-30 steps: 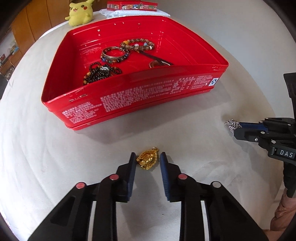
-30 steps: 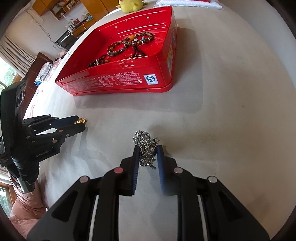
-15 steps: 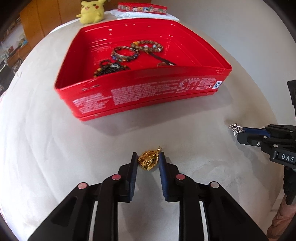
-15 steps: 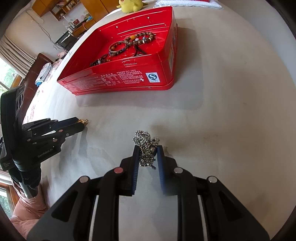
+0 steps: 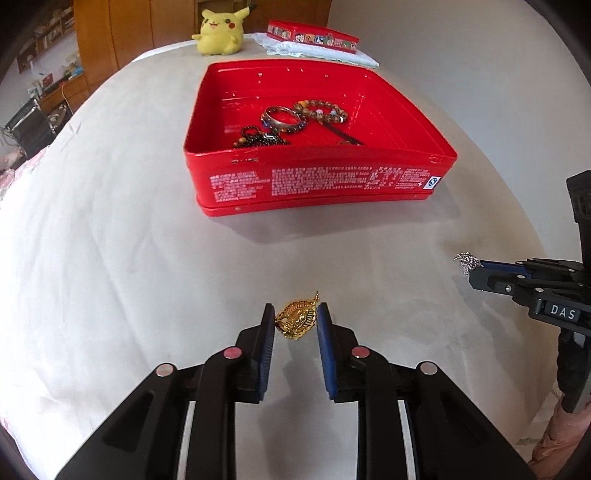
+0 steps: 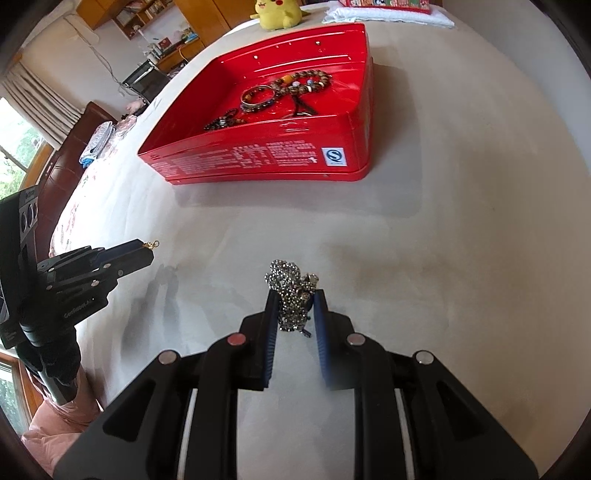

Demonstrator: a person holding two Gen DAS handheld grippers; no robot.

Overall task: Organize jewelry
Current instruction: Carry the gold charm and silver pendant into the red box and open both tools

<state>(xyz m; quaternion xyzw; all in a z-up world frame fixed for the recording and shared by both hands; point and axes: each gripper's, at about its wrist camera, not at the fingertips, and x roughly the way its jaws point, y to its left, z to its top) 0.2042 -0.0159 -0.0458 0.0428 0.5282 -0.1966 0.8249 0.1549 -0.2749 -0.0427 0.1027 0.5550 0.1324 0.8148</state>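
Holding two pieces at once, I read both grips as secure. My left gripper (image 5: 295,317), at lower centre of the left wrist view, has its blue pads (image 5: 266,343) closed nearly together on the gold pendant (image 5: 296,319); the pendant sits between the fingertips, above the pale cloth surface (image 5: 110,229).

My right gripper (image 6: 294,308), at lower centre of the right wrist view, is narrowed to a small gap and clamps the silver rhinestone piece (image 6: 291,295), which bulges above the fingertips.

Each gripper appears in the other's view: the right at the right edge, silver cluster at its tip; the left at the left edge, a gold clasp showing past its fingertips.

The red tin (image 5: 317,184) stands in the upper centre of the left wrist view, well apart from both grippers. Inside it lie a brown bead bracelet (image 5: 320,110), a metal bangle (image 5: 282,117) and a dark bead strand (image 5: 258,137).

A yellow plush toy (image 5: 218,31) sits at the top of the frame.
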